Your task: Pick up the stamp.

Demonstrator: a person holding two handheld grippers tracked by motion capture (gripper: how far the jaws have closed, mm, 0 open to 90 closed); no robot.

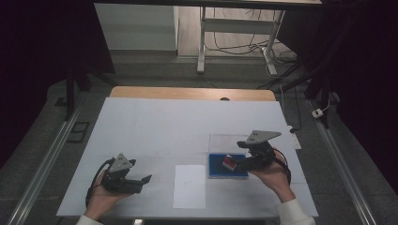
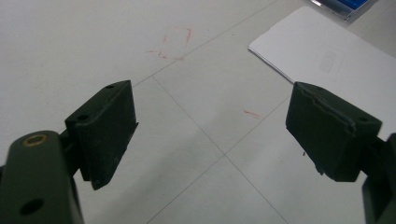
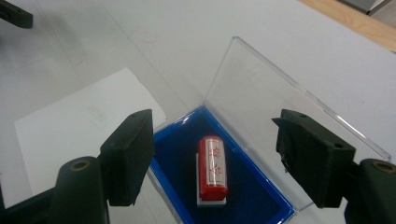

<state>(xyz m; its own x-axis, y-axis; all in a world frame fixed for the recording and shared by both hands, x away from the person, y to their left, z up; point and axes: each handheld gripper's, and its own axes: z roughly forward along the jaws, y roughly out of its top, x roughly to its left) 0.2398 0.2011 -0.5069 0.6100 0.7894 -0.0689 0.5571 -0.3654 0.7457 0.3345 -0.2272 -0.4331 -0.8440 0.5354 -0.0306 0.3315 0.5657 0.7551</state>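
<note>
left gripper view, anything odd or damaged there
Two small things. The inner edge of the pad on the right side looks ragged and chipped, unlike the clean pad opposite. The white table sheet also carries faint red scribbles, likely stray ink.

A red cylindrical stamp (image 3: 213, 167) with red characters on a pale label and a white base lies on its side on the blue lining of an open clear-lidded case (image 3: 261, 196), lower centre of the right gripper view.
</note>
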